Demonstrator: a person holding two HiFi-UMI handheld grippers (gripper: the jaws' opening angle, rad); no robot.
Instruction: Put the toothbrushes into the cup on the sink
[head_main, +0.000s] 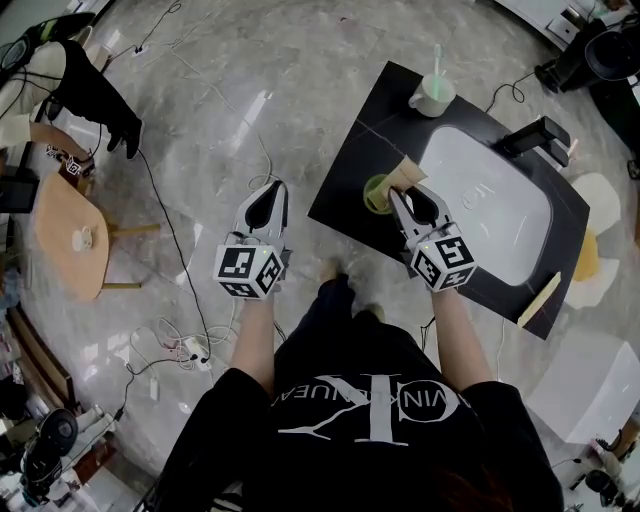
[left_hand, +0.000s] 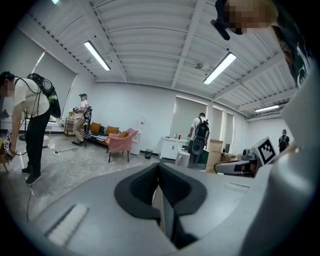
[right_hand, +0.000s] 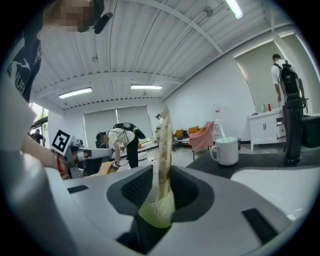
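One tan toothbrush (right_hand: 164, 145) upright in green cup (right_hand: 156, 212), right tongs (right_hand: 161, 186) spread round it, left tongs (left_hand: 159, 186) closed.

Open-plan lab hall, rigged for recording. Evidence:
- grey marbled polished floor (head_main: 250, 80), strewn with loose black cables (head_main: 165, 215) and a white power strip (head_main: 192, 352)
- white sink basin (head_main: 500, 230) mocked up on a flat black board (head_main: 350, 185), upper right
- person wearing a backpack rig (left_hand: 30, 115), far left
- long ceiling strip lights (left_hand: 97, 55)
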